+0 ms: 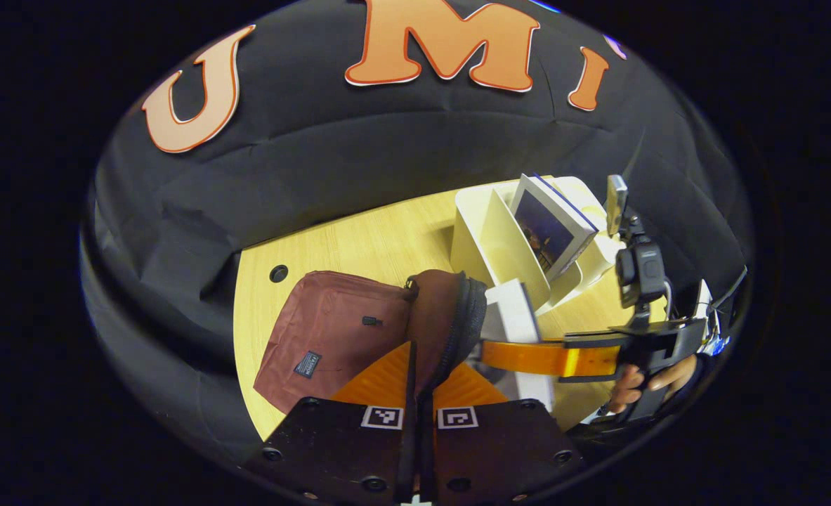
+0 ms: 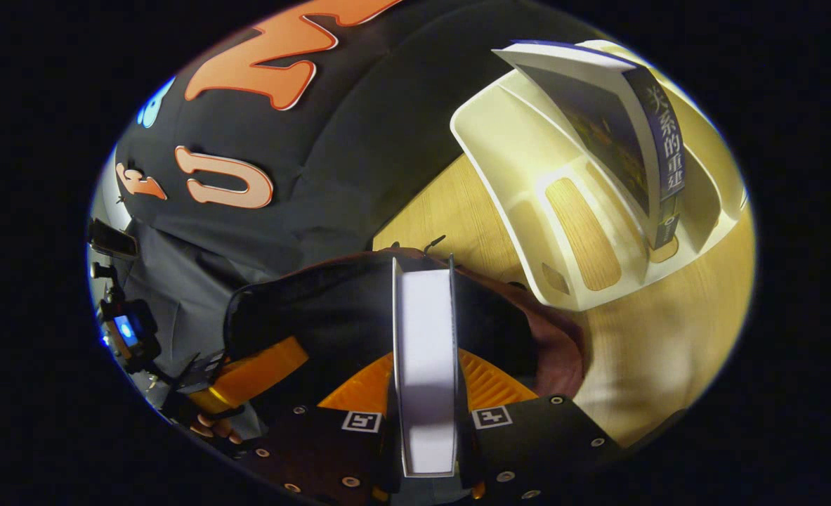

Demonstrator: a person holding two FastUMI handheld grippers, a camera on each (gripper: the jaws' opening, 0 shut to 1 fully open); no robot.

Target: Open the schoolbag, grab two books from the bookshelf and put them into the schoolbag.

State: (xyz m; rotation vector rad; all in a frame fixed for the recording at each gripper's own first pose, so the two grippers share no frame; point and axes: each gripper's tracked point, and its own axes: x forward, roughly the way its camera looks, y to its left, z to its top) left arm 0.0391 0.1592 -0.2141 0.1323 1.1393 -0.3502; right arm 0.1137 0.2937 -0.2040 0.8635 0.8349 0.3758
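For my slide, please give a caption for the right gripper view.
Right gripper lowers a book into the open schoolbag; another book waits in the bookshelf.

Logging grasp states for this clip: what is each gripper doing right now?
Left gripper: shut on the schoolbag flap, holding it open.
Right gripper: shut on a book, over the bag's opening.
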